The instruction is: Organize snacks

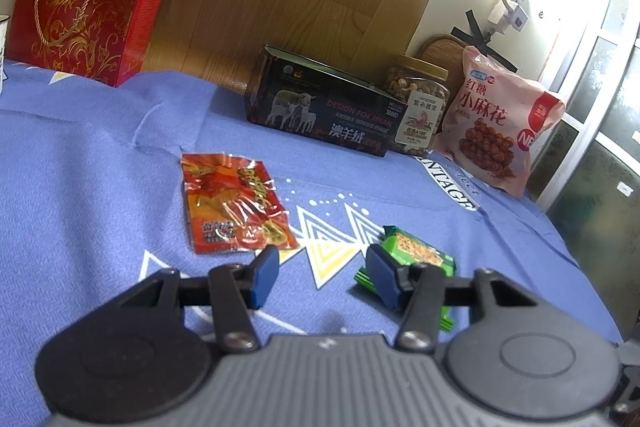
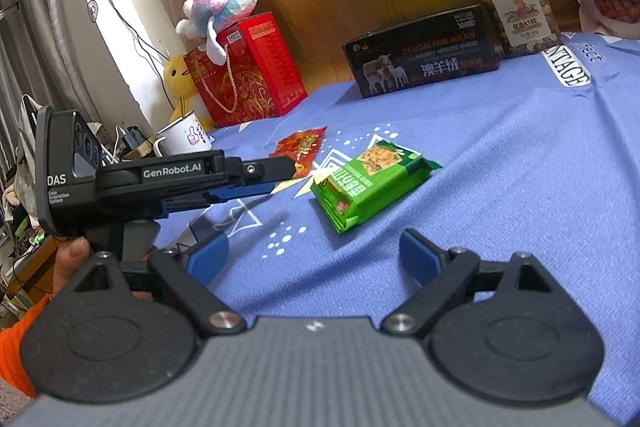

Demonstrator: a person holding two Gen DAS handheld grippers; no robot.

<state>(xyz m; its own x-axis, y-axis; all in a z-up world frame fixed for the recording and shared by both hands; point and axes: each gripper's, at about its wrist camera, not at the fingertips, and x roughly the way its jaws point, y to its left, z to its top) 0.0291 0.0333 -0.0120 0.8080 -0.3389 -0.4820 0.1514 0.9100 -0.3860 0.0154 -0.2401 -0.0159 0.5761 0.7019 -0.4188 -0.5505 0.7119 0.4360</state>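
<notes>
A green cracker packet [image 2: 372, 183] lies flat on the blue cloth [image 2: 500, 187], a short way ahead of my right gripper [image 2: 312, 259]. That gripper is open wide with only cloth between its blue pads. A red snack packet [image 1: 232, 203] lies flat on the cloth further left. My left gripper [image 1: 323, 277] is partly open and empty, hovering over the cloth between the two packets. The green packet [image 1: 416, 255] sits just outside its right finger and is partly hidden by it. In the right wrist view the left gripper [image 2: 286, 171] comes in from the left, held by a hand [image 2: 72, 259].
Along the wooden back panel stand a red gift box [image 1: 88, 11], a black box [image 1: 320, 107], a jar of nuts [image 1: 420, 103] and a pink snack bag [image 1: 496, 131]. Plush toys [image 2: 224, 3] and a white mug [image 2: 184, 139] are at the far left. The cloth's edge drops off at the right [image 1: 568, 251].
</notes>
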